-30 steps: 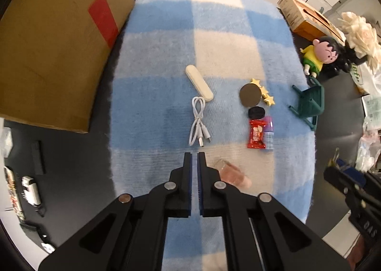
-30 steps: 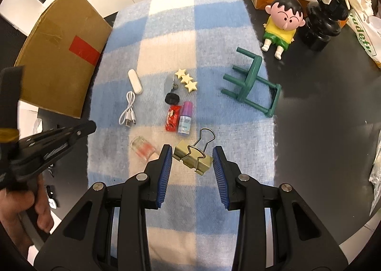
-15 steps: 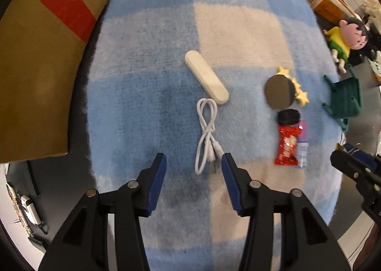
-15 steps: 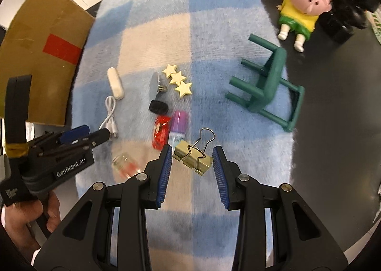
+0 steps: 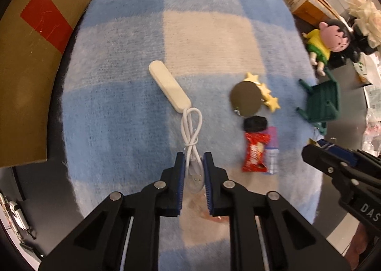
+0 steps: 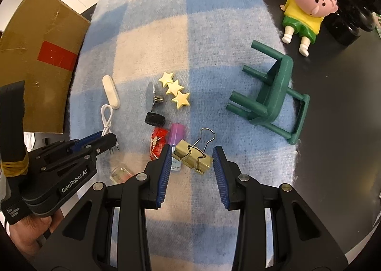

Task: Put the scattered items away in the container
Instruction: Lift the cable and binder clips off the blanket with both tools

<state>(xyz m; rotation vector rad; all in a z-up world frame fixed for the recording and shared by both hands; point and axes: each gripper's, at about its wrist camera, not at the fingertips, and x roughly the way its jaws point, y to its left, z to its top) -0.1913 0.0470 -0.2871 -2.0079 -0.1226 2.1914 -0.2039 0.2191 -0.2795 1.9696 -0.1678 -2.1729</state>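
On the blue-and-cream checked blanket (image 5: 133,61) lies a looped white cable (image 5: 191,125). My left gripper (image 5: 194,155) points down over its plug end; the jaws are closing and the pads meet the plugs on both sides. In the right wrist view the left gripper (image 6: 112,138) shows at the left, with the plugs poking out past its tip. My right gripper (image 6: 193,149) stands open astride a gold binder clip (image 6: 193,156), its pads clear of it. The cardboard box (image 5: 23,80) with red tape sits at the left.
Also on the blanket: a white oblong case (image 5: 169,86), a round metal disc (image 5: 246,98), yellow stars (image 5: 269,97), a black wheel (image 5: 256,123), a red snack packet (image 5: 254,151), a purple-capped tube (image 5: 271,149), a small glass jar (image 6: 121,173), a tipped green stool (image 6: 273,94). A doll (image 6: 307,11) sits beyond.
My left gripper opened, came down over the cable's plug end, then narrowed onto it. My right gripper sank closer to the binder clip with its jaws unchanged.
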